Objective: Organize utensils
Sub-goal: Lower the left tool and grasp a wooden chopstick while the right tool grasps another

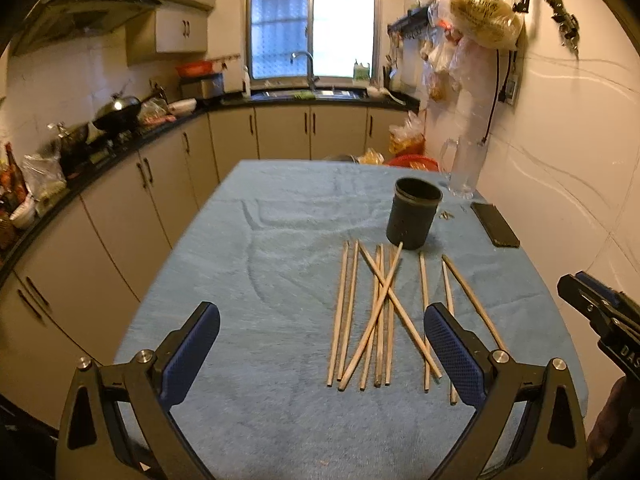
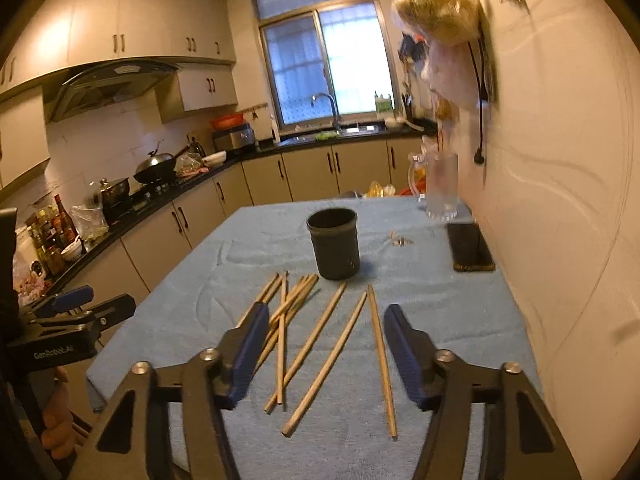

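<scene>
Several wooden chopsticks (image 1: 348, 312) lie loose and partly crossed on the blue cloth of the table (image 1: 260, 240). Just beyond them stands a black cylindrical holder (image 1: 414, 216), upright and empty as far as I can see. My left gripper (image 1: 322, 312) hovers open over the near end of the pile, nothing between its pads. In the right wrist view, my right gripper (image 2: 327, 312) is open above the chopsticks (image 2: 328, 360), which lie on the cloth below its fingers and are not gripped. The holder (image 2: 334, 242) stands straight ahead of it.
A black phone (image 2: 470, 246) lies at the table's right edge by the wall, with a glass mug (image 2: 440, 184) behind it and small scraps (image 2: 400, 240) near the holder. Kitchen counters and cabinets run along the left and back. A person's hand holds the left gripper (image 2: 80, 304).
</scene>
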`<state>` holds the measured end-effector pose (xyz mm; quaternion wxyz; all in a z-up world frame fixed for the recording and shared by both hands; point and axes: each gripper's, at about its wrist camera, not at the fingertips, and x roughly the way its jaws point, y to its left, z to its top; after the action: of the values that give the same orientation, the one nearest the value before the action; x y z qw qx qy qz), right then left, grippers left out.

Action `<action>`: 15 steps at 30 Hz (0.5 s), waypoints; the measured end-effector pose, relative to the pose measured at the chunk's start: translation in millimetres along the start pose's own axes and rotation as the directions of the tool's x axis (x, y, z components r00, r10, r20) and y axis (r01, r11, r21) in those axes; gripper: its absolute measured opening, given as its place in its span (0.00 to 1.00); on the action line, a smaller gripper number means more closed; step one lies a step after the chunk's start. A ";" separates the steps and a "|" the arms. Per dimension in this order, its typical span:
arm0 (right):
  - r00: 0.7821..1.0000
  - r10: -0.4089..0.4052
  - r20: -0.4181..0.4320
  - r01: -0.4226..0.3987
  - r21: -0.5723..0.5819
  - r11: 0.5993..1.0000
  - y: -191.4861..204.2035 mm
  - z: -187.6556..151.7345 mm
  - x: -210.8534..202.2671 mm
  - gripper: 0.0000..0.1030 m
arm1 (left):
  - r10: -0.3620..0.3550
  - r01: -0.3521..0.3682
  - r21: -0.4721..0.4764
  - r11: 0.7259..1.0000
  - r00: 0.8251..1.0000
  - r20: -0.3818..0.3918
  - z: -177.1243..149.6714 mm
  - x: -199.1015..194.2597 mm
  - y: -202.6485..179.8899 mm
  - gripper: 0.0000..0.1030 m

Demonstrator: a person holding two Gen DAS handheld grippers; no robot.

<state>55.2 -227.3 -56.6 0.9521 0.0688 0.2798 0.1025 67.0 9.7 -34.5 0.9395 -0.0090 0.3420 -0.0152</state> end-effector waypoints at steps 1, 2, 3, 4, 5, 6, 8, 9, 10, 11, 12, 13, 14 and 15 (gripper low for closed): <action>1.000 0.002 -0.021 -0.002 0.014 1.000 -4.5 0.0 7.5 0.53 | -0.018 0.018 0.003 1.000 1.000 -0.024 1.9 9.0 0.6 0.93; 0.999 -0.002 -0.036 0.003 0.026 1.000 -8.7 0.3 13.8 0.52 | -0.025 0.025 0.002 1.000 0.999 -0.041 3.1 15.5 1.2 0.92; 0.999 -0.010 -0.049 0.011 0.031 0.999 -11.7 0.4 19.6 0.50 | -0.030 0.030 -0.001 1.000 0.998 -0.056 4.1 21.9 1.9 0.89; 0.998 -0.018 -0.064 0.020 0.034 0.999 -14.6 0.6 26.3 0.49 | -0.037 0.037 -0.005 0.999 0.997 -0.071 5.2 29.4 2.9 0.85; 0.997 -0.018 -0.073 0.021 0.038 0.999 -16.3 1.0 31.0 0.48 | -0.040 0.040 -0.006 0.999 0.996 -0.084 6.2 35.9 3.9 0.83; 0.997 -0.016 -0.082 0.020 0.042 0.999 -18.0 1.7 35.7 0.48 | -0.042 0.042 -0.004 0.999 0.994 -0.097 7.7 43.8 4.6 0.82; 0.994 -0.015 -0.109 0.020 0.042 0.999 -21.4 3.0 48.0 0.47 | -0.049 0.050 0.005 0.999 0.992 -0.115 10.6 56.9 4.8 0.80; 0.993 -0.014 -0.121 0.019 0.047 0.999 -23.8 4.1 54.7 0.46 | -0.054 0.056 0.010 0.998 0.990 -0.127 12.9 64.8 4.9 0.78; 0.991 -0.008 -0.133 0.015 0.051 0.999 -25.8 4.8 61.0 0.46 | -0.060 0.063 0.014 0.998 0.989 -0.138 15.1 70.8 5.0 0.76; 0.988 -0.005 -0.153 0.014 0.053 0.999 -28.6 6.0 70.4 0.44 | -0.074 0.078 0.018 0.997 0.986 -0.151 17.7 79.1 5.2 0.76; 0.986 -0.007 -0.165 0.017 0.057 0.998 -31.3 6.9 77.9 0.42 | -0.088 0.092 0.021 0.996 0.983 -0.164 20.2 87.1 5.2 0.75; 0.985 -0.005 -0.173 0.016 0.061 0.998 -33.7 7.9 85.4 0.41 | -0.102 0.108 0.027 0.994 0.978 -0.184 22.9 96.7 4.8 0.75; 0.983 -0.002 -0.185 0.014 0.063 0.998 -36.2 8.8 93.6 0.40 | -0.108 0.116 0.029 0.993 0.974 -0.197 24.1 102.7 5.8 0.75; 0.981 0.000 -0.195 0.013 0.067 0.998 -38.2 9.7 100.6 0.39 | -0.113 0.121 0.030 0.992 0.972 -0.206 26.1 110.8 6.5 0.74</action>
<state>149.2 -241.5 -107.8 0.9175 0.0901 0.3753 0.0959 168.7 12.6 -85.8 0.8970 -0.0077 0.4349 -0.0786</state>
